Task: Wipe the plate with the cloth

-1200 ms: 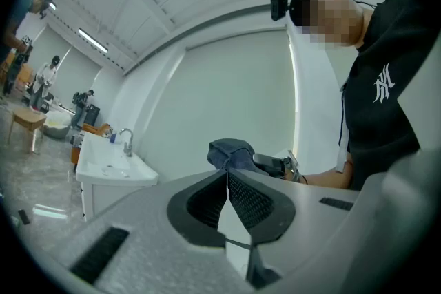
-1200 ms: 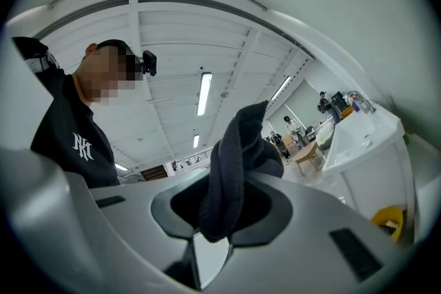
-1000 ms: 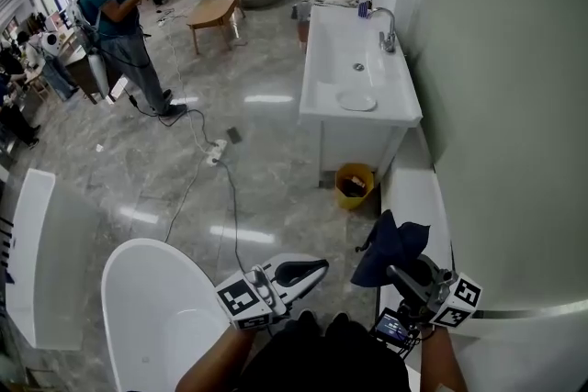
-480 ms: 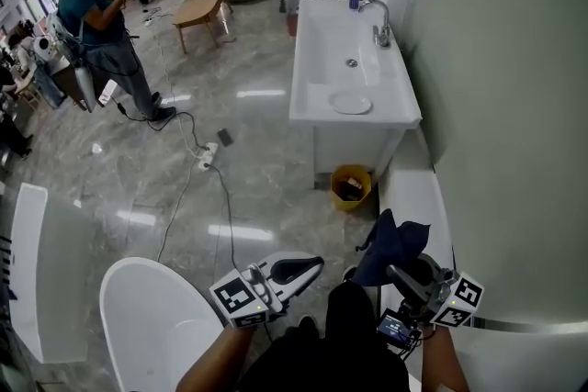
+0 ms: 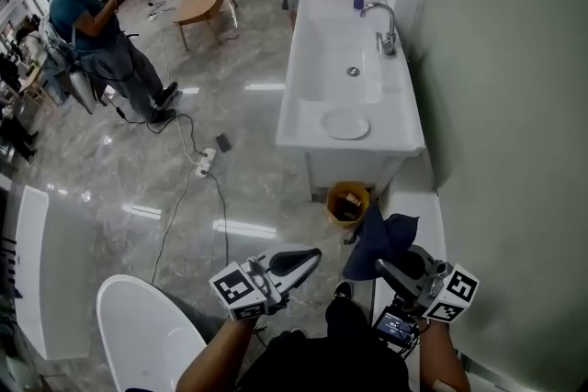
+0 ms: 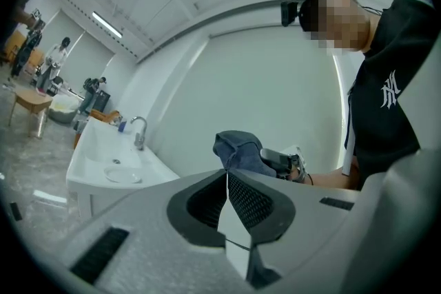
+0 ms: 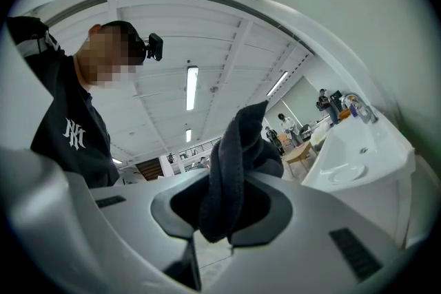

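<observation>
The left gripper (image 5: 296,261), jaws pressed together with nothing between them, is held short of the sink (image 5: 317,60). The plate (image 5: 346,125) lies in the sink's near end. The right gripper (image 5: 388,269), also short of the sink, pinches the dark cloth (image 5: 377,239), well apart from the plate.

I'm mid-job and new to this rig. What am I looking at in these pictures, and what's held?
No robot arm here: a person carries a two-jaw gripper in each hand. The head view looks down from the person's head; the two gripper views come from cameras riding on each gripper, looking along its jaws. The left gripper is shut and empty. The right gripper is shut on a dark blue cloth. Ahead, a white plate lies in the white sink, apart from both grippers.
</observation>
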Motion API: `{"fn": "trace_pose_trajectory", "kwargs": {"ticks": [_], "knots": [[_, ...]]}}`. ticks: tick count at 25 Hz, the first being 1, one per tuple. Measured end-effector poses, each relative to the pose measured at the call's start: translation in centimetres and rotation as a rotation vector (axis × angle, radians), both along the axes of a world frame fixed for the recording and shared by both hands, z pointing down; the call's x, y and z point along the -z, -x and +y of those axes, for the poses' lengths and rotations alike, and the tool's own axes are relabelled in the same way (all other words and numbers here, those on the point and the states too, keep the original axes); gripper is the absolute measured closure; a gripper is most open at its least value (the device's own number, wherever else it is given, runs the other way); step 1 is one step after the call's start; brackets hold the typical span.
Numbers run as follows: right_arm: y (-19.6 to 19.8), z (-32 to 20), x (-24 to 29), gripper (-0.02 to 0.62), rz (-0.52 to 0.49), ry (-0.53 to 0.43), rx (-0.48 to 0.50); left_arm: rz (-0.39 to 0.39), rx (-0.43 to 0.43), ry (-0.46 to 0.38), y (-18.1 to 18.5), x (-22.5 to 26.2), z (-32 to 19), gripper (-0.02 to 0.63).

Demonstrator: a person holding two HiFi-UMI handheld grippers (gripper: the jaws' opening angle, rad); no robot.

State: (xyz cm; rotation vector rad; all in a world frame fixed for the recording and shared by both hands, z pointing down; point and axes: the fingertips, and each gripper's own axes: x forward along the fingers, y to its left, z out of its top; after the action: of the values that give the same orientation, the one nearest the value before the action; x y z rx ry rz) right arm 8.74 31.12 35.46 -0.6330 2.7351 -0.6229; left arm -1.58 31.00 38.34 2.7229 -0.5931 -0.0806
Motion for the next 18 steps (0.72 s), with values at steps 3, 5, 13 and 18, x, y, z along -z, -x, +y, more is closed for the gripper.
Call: {"fn": "trace_pose_trajectory", "kwargs": {"ticks": [3,5,13,18], "knots": [[-1.1,-3.6,0.2,0.525,-0.002,-0.002,0.024,-0.016,-0.002,0.003,-2.2,0.0,-3.4,0.600],[-1.7,-5.6,-0.1,0.525,-0.002,0.002,0.035,-0.028,0.001,0.007,-3.0,-0.2,-5.4,0.600],[-1.4,-13.8,-2.4,0.525,0.046,0.018,0.039,-0.060,0.012,0.011,-3.0,-2.3,-13.7,0.600],[-0.8,-22.6,-4.3,0.525,0.083,0.038,-0.009,-0.066,0.021,0.026,-1.7,-4.9,-23.0,0.600]]}}
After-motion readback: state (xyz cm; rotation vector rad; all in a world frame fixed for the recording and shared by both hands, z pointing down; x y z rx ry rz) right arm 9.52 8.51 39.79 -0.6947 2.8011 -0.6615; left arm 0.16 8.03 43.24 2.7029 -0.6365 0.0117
